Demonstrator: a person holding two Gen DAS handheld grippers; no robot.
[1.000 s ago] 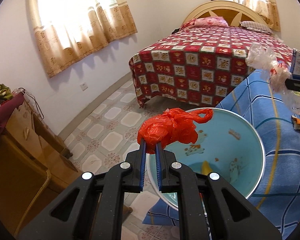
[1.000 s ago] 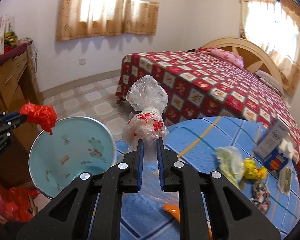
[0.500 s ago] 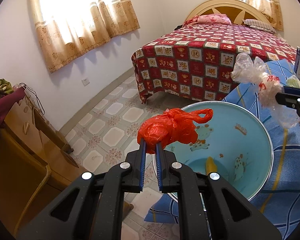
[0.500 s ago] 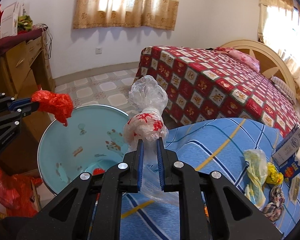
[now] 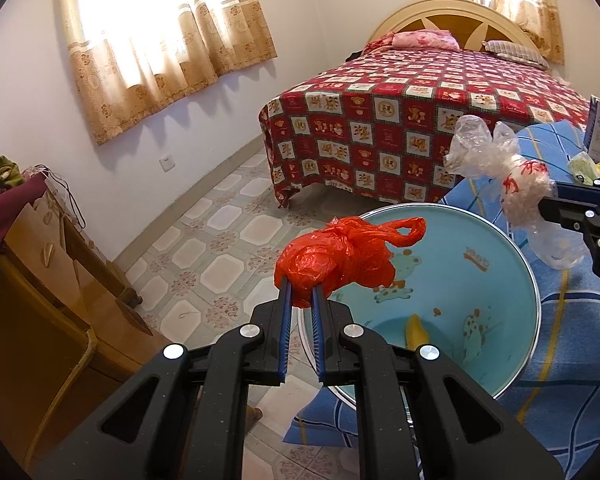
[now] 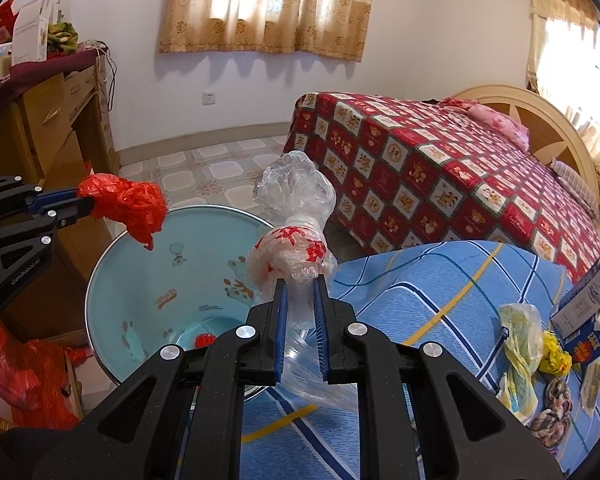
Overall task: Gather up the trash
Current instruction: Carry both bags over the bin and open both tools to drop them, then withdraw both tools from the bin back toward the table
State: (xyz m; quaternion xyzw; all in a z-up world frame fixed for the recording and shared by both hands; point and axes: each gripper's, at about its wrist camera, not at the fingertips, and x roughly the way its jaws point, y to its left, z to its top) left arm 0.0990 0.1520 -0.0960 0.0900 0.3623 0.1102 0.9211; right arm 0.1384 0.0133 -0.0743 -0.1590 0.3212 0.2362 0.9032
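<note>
My left gripper (image 5: 300, 286) is shut on a crumpled red plastic bag (image 5: 340, 258), held over the near rim of a light blue basin (image 5: 500, 280) with cartoon prints. In the right wrist view the same red plastic bag (image 6: 128, 204) hangs above the basin (image 6: 112, 280) at the left. My right gripper (image 6: 300, 280) is shut on a clear plastic bag with red print (image 6: 292, 240), raised beside the basin's right rim. That clear plastic bag (image 5: 516, 184) shows at the right in the left wrist view. A yellow scrap (image 5: 414, 330) and a red scrap (image 6: 204, 340) lie in the basin.
A blue striped cloth (image 6: 440, 300) covers the surface beside the basin, with a yellowish bag (image 6: 520, 344), a carton (image 6: 588, 312) and other scraps on it. A bed with a red patterned cover (image 5: 400, 120) stands behind. A wooden dresser (image 5: 32, 280) stands left. A red bag (image 6: 24, 380) lies low left.
My right gripper has carried the clear bag leftward, closer to the basin's rim. The left gripper with the red bag has stayed put.
</note>
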